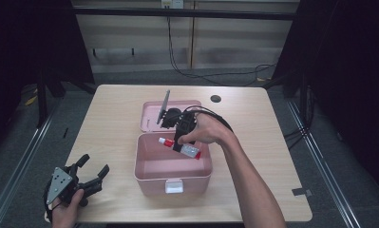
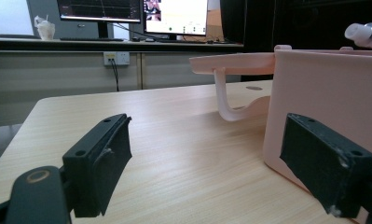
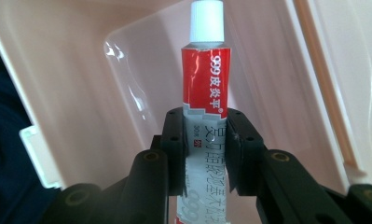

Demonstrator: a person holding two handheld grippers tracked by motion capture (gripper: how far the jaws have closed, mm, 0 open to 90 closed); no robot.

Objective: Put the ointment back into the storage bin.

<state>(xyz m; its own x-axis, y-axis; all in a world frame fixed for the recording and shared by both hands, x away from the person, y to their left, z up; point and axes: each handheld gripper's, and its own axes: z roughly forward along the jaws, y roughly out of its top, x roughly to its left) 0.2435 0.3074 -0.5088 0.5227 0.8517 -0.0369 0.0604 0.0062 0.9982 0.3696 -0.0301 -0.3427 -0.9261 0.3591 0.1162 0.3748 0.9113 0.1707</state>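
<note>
The right tool (image 3: 204,140) pinches a red-and-white tube (image 3: 204,93) mid-body, holding it over the open pink box (image 1: 173,178) on the table (image 1: 106,123) — cap tilted toward the box's left wall. The left tool (image 1: 90,178) rests spread near the table's corner, holding nothing. Risk: the tube could snag the rim or slip — the squeezed body is soft.

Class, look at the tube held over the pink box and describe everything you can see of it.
The tube is slim, with a white screw cap, a red band with white characters below it, and a silvery-white lower body printed with more characters. It looks like soft crimpable metal or plastic. The right gripper clamps it across the middle, jaws shut on both sides. It hangs tilted over the open pink box, cap toward the person's left, touching nothing else visible.
</note>
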